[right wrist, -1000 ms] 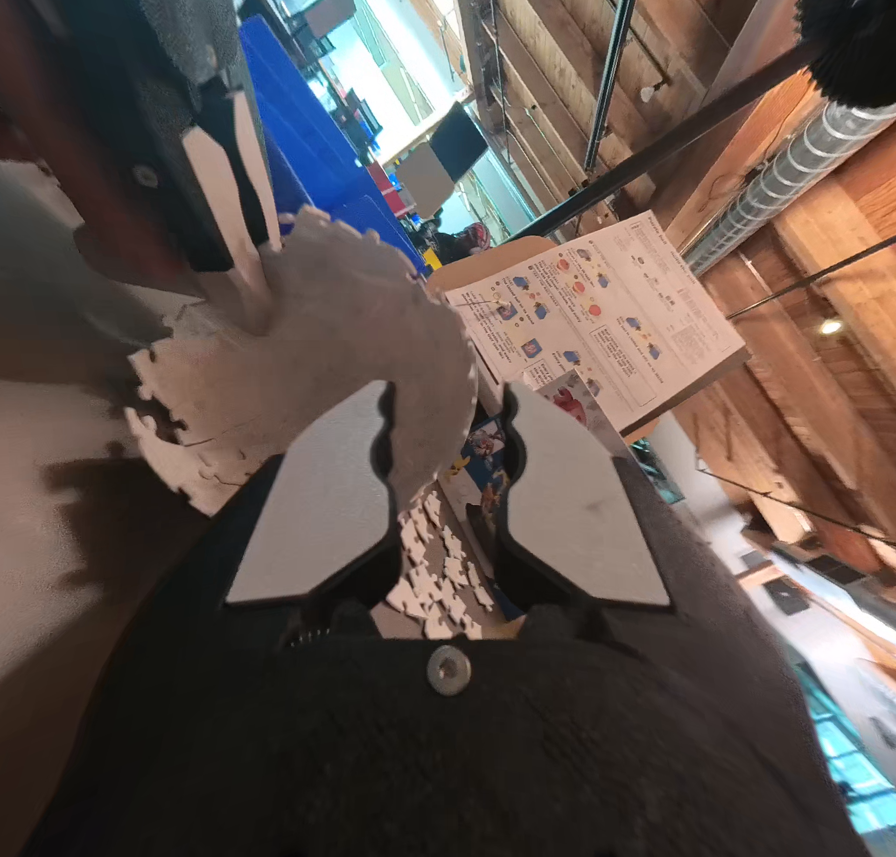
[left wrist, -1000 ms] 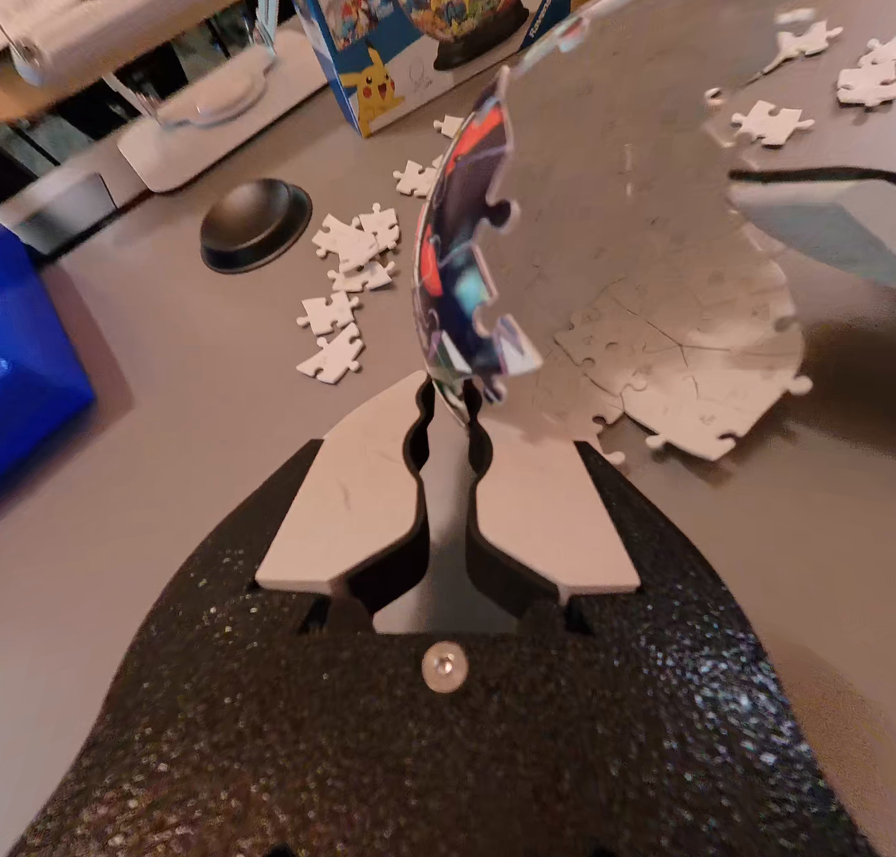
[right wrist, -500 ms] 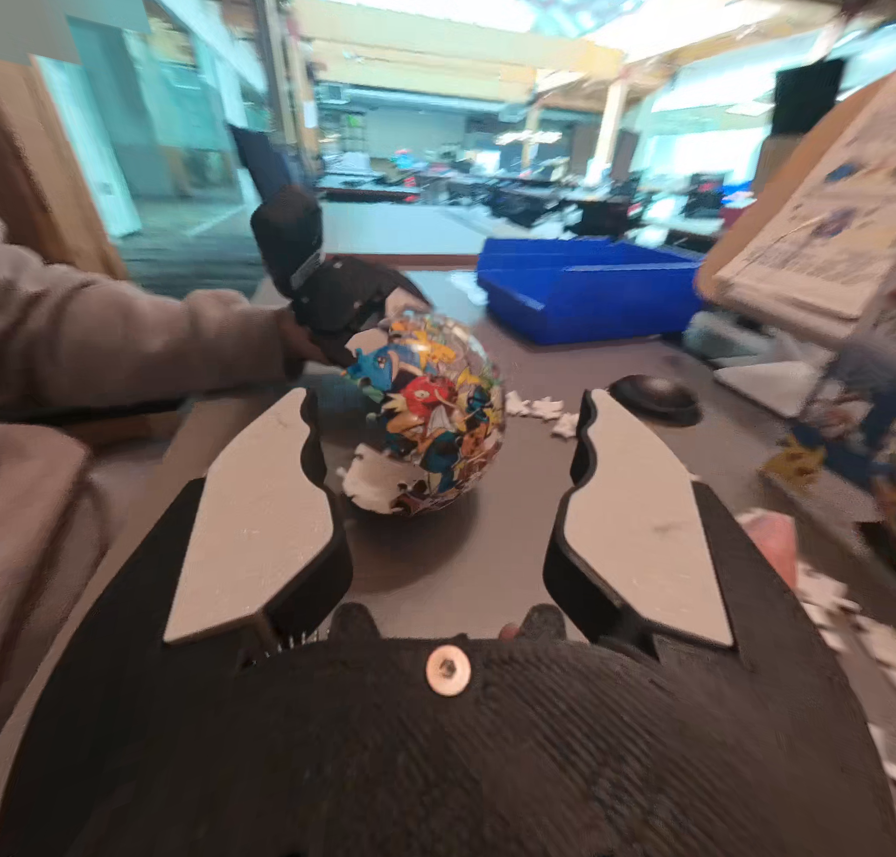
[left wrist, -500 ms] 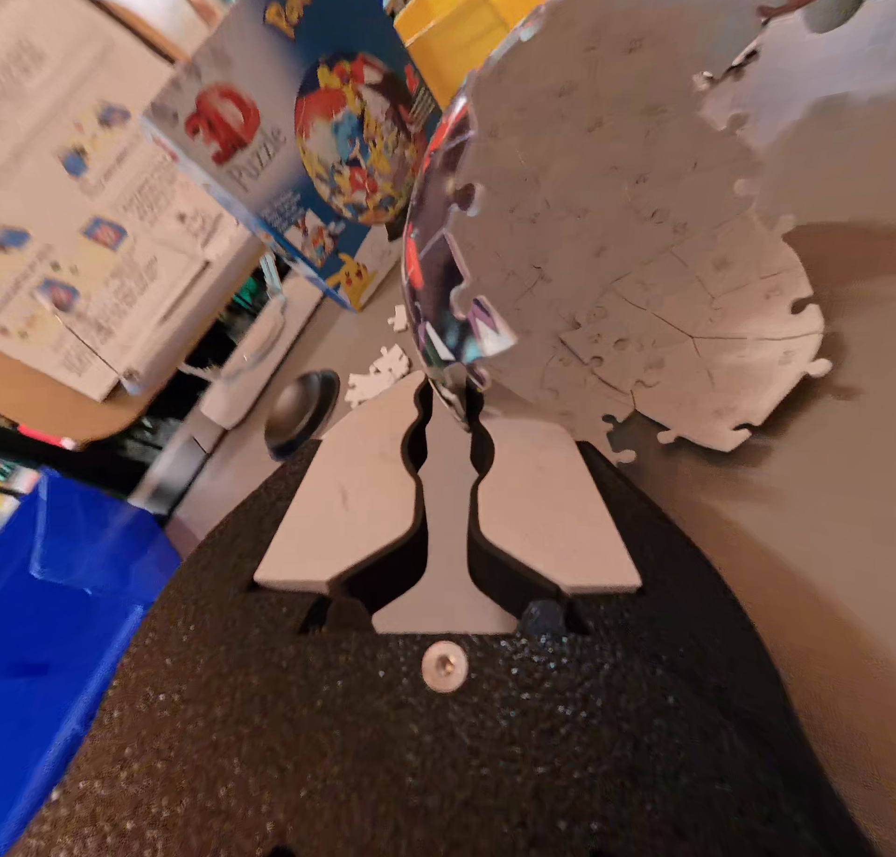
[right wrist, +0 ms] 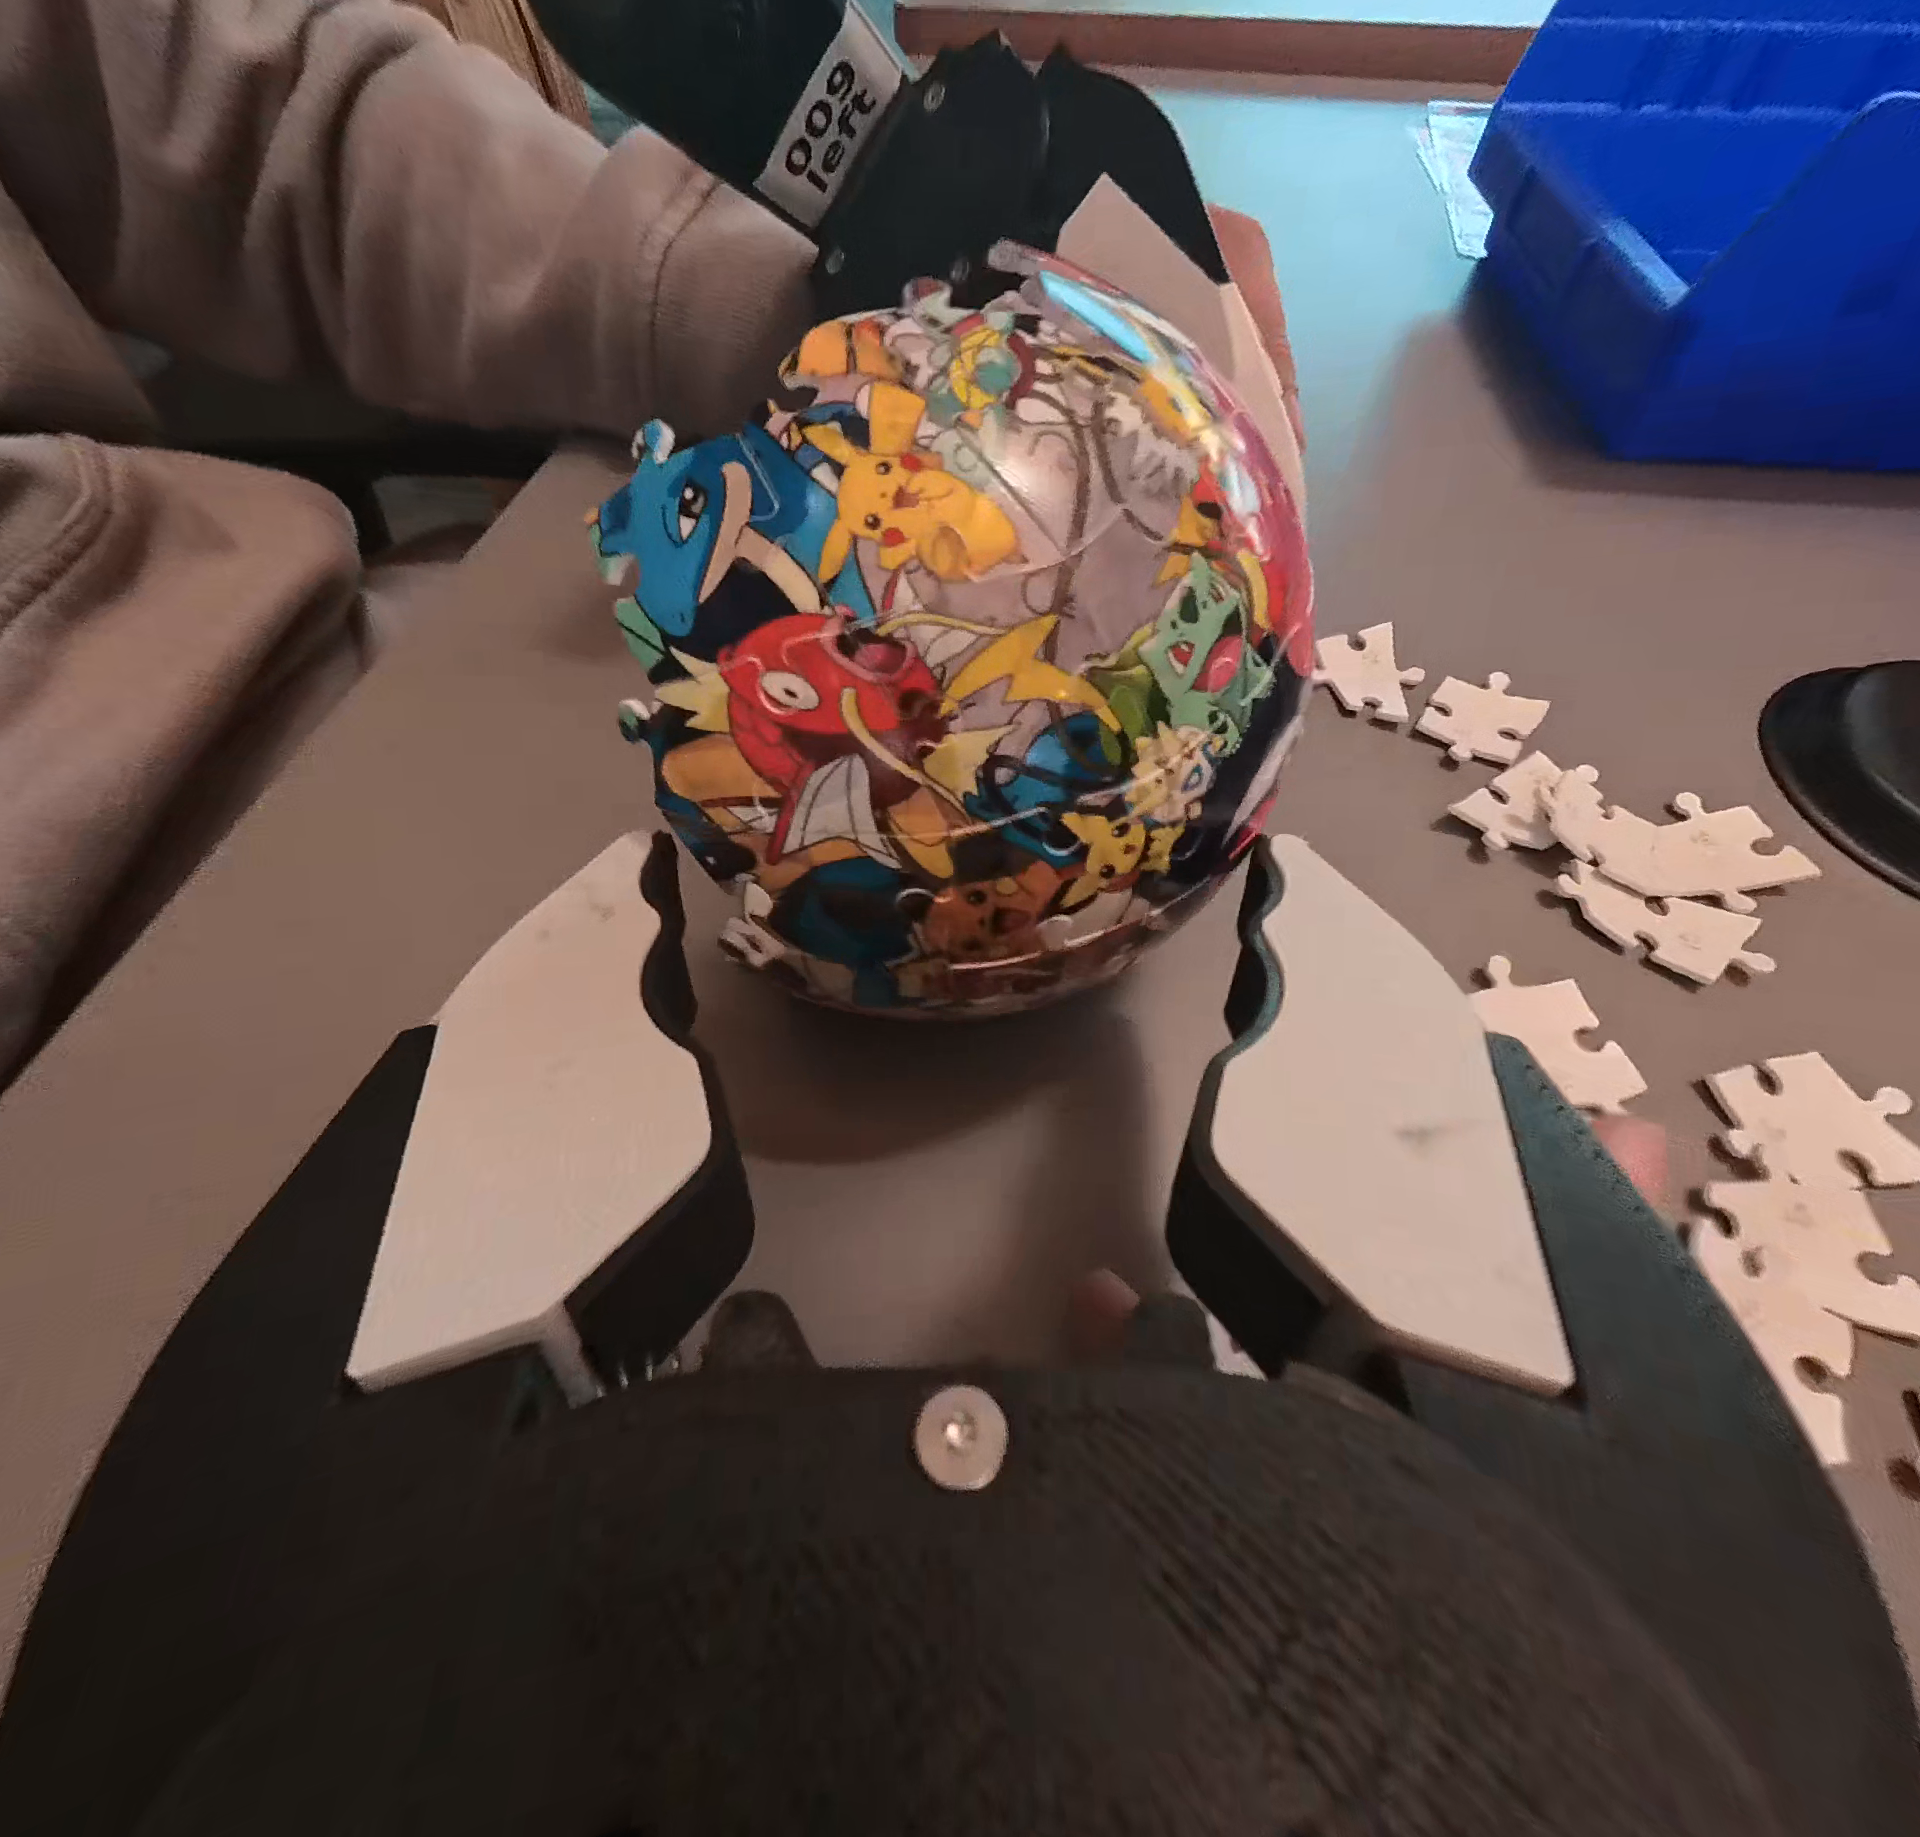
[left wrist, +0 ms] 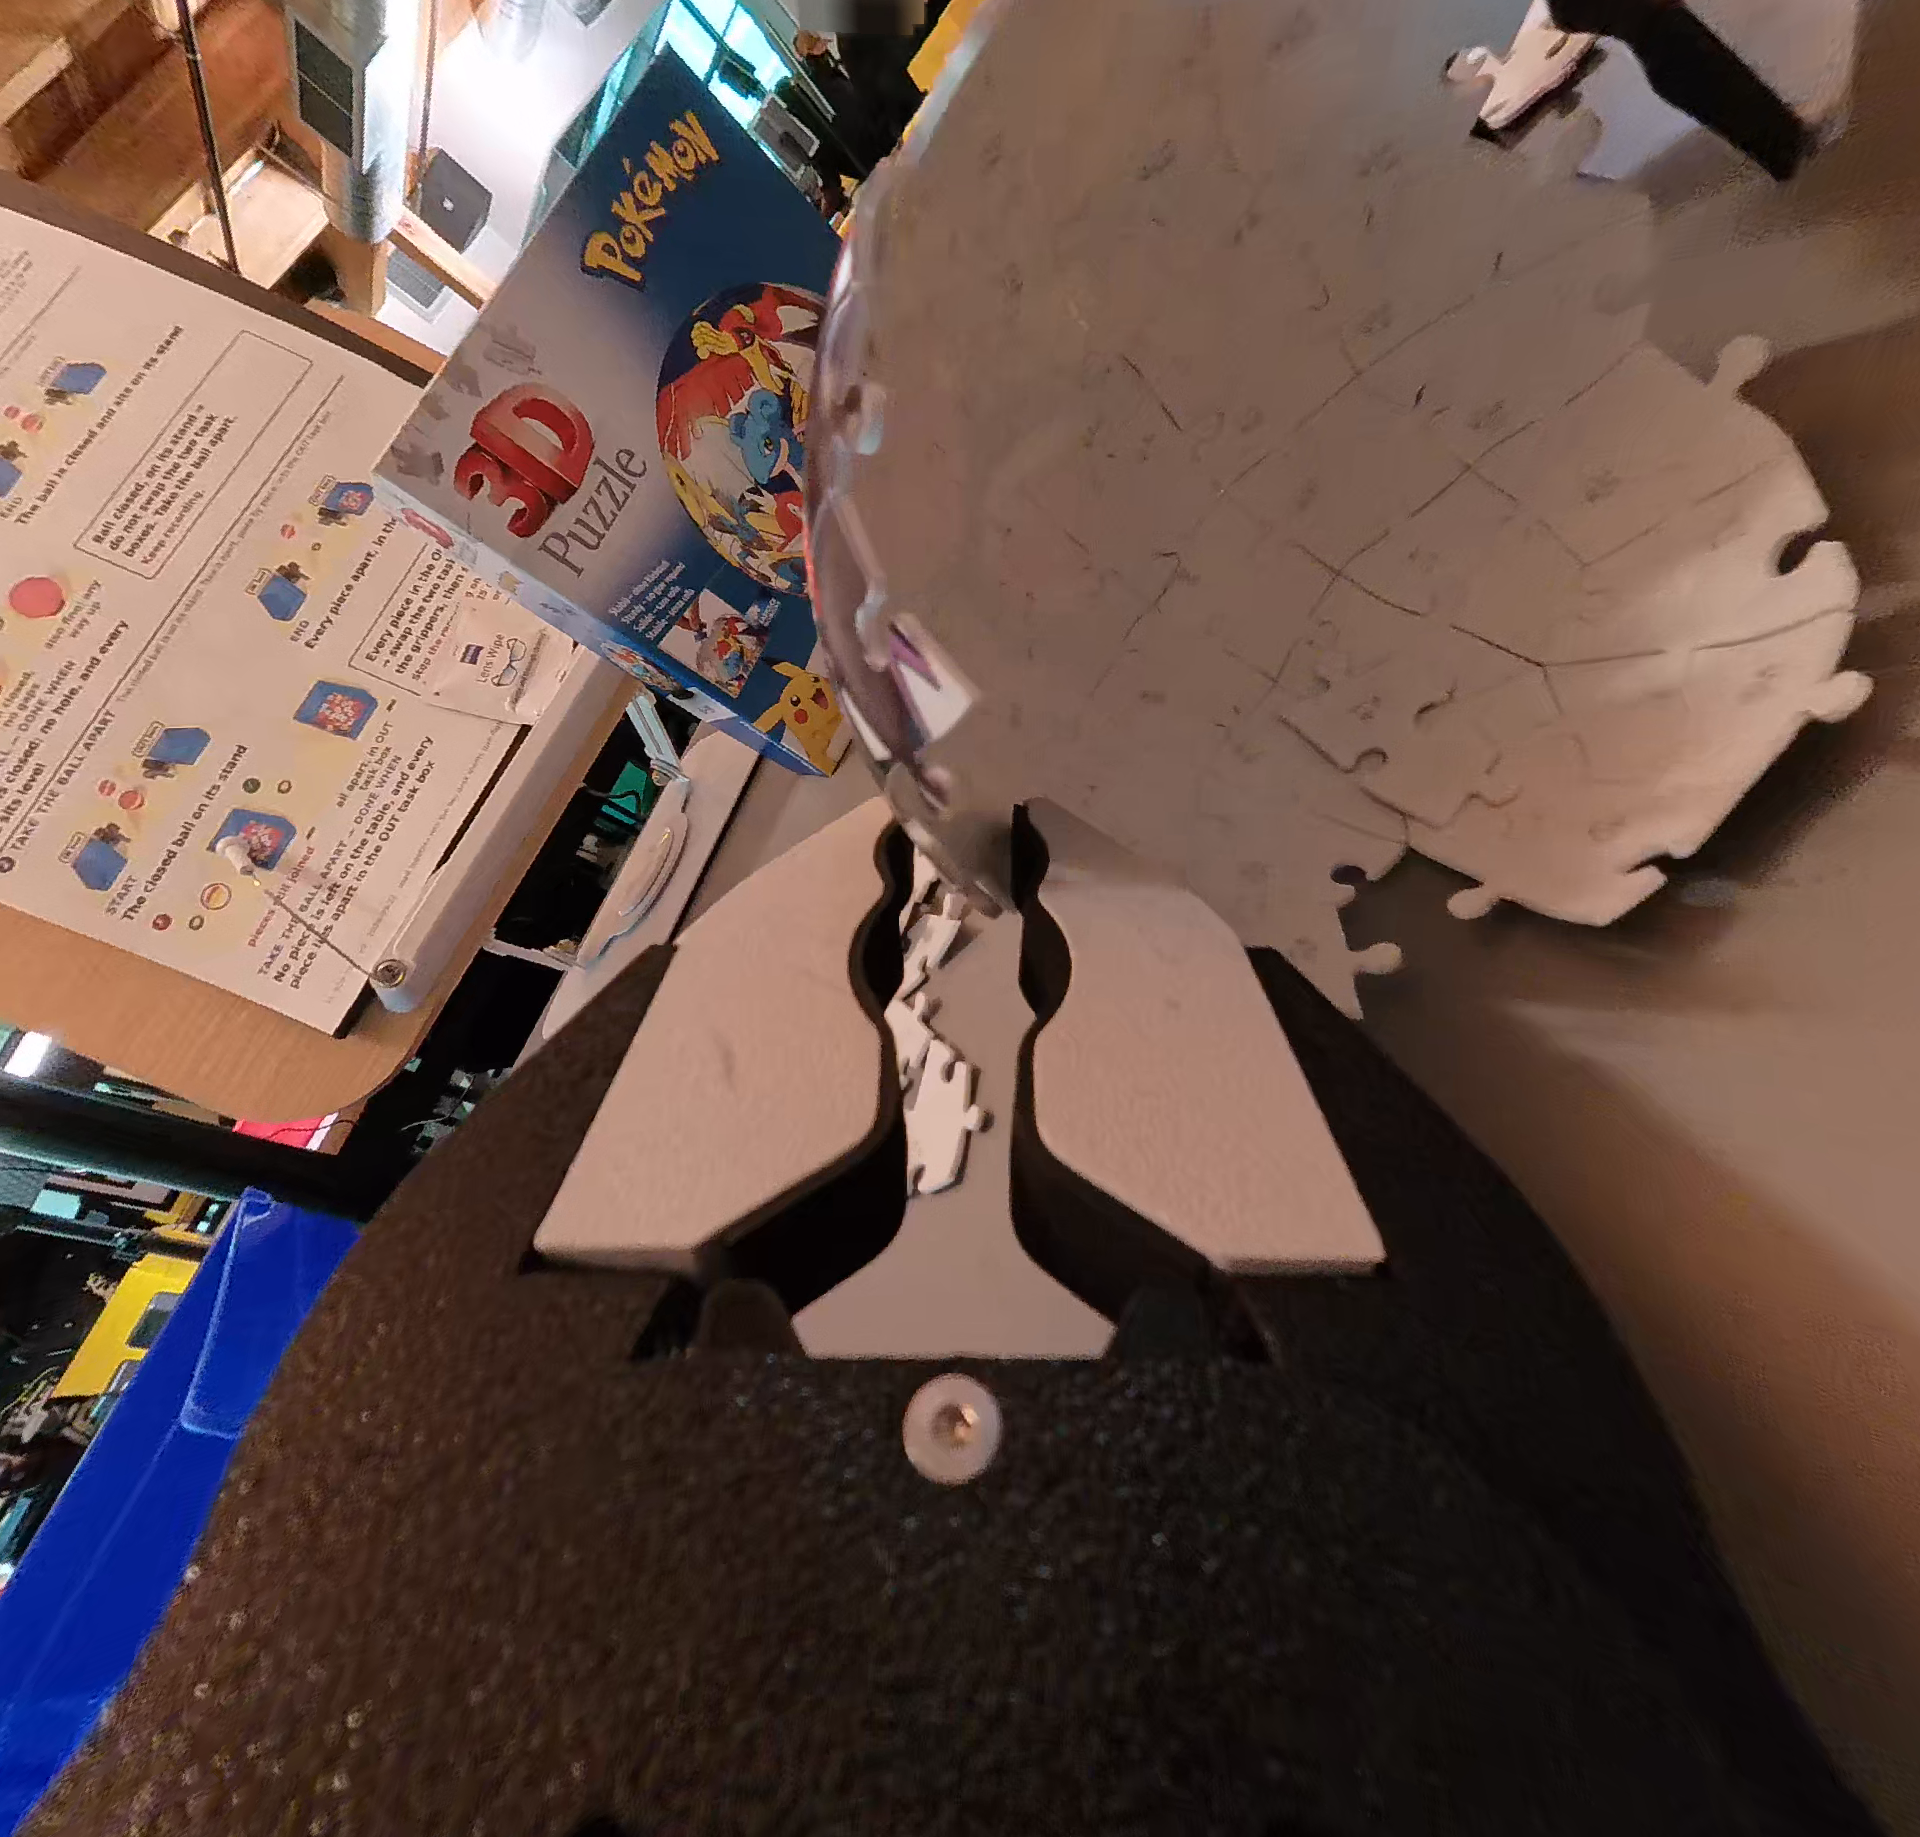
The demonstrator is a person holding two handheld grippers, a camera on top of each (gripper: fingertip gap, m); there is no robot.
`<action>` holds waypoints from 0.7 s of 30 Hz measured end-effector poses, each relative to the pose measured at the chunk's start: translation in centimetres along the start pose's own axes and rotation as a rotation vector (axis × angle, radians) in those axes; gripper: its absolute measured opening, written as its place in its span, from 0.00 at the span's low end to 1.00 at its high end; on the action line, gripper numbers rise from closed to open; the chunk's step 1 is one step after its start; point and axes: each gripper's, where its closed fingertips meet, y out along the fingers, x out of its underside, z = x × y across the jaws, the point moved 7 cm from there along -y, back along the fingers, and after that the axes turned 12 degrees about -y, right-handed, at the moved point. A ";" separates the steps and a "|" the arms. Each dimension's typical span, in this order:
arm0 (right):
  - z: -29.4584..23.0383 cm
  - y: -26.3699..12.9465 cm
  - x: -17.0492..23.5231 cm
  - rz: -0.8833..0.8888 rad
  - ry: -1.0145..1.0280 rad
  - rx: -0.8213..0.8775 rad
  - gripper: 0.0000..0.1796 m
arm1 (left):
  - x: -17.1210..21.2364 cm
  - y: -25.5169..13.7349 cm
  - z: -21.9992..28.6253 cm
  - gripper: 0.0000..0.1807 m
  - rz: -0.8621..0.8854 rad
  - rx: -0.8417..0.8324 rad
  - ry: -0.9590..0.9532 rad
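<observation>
Puzzle ball [right wrist: 966, 634] in left jaws' pinch

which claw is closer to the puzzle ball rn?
Left. The left claw is shut on the puzzle ball at its rim; the right claw hangs open just short of it, not touching.

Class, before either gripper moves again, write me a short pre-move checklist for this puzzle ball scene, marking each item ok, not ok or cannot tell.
1. Left gripper is shut on the rim of the puzzle ball: ok.
2. Right gripper is open, fingers apart and holding nothing: ok.
3. Ball sits between the right gripper's fingers but untouched by them: ok.
4. Ball rests on the grey table: cannot tell, as its underside is hidden.
5. Loose white pieces lie clear of the ball, to its right: ok.
6. Ball shell is complete: not ok, its edge is jagged and open.
</observation>
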 end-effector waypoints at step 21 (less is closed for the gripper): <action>-0.7 0.5 -0.3 -0.132 -0.467 0.223 0.67 | 0.2 2.6 -0.6 0.13 0.122 0.063 0.113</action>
